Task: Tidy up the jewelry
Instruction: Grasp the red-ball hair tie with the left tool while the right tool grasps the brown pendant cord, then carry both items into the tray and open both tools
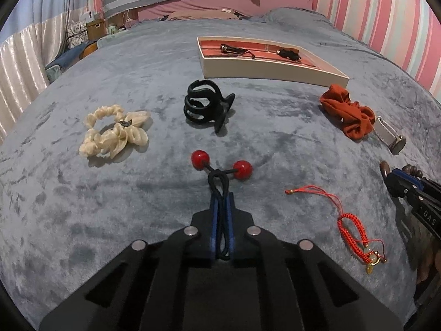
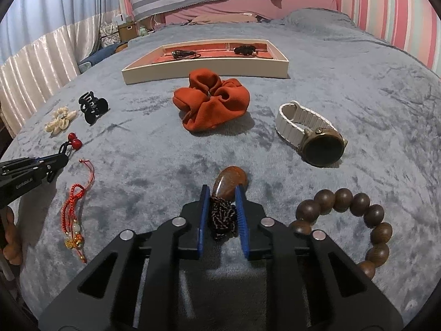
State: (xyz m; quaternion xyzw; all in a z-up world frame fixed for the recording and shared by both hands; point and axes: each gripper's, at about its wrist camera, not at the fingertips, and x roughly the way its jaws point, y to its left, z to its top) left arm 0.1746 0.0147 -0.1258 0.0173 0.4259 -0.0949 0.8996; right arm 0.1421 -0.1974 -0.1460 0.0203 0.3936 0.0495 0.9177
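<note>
My left gripper (image 1: 222,197) is shut on the black elastic of a hair tie with two red balls (image 1: 220,165), low over the grey blanket. It also shows in the right wrist view (image 2: 62,155). My right gripper (image 2: 223,190) is closed around a brown stone pendant (image 2: 230,180) and its braided cord (image 2: 222,216). The cream jewelry tray (image 1: 264,67) with a red lining lies at the back and holds two dark items; it also shows in the right wrist view (image 2: 204,69).
On the blanket lie a cream scrunchie (image 1: 114,132), black claw clip (image 1: 205,104), rust scrunchie (image 2: 212,100), white-strap watch (image 2: 311,135), wooden bead bracelet (image 2: 355,220) and red cord bracelet (image 1: 355,229). Pillows and a striped wall are behind.
</note>
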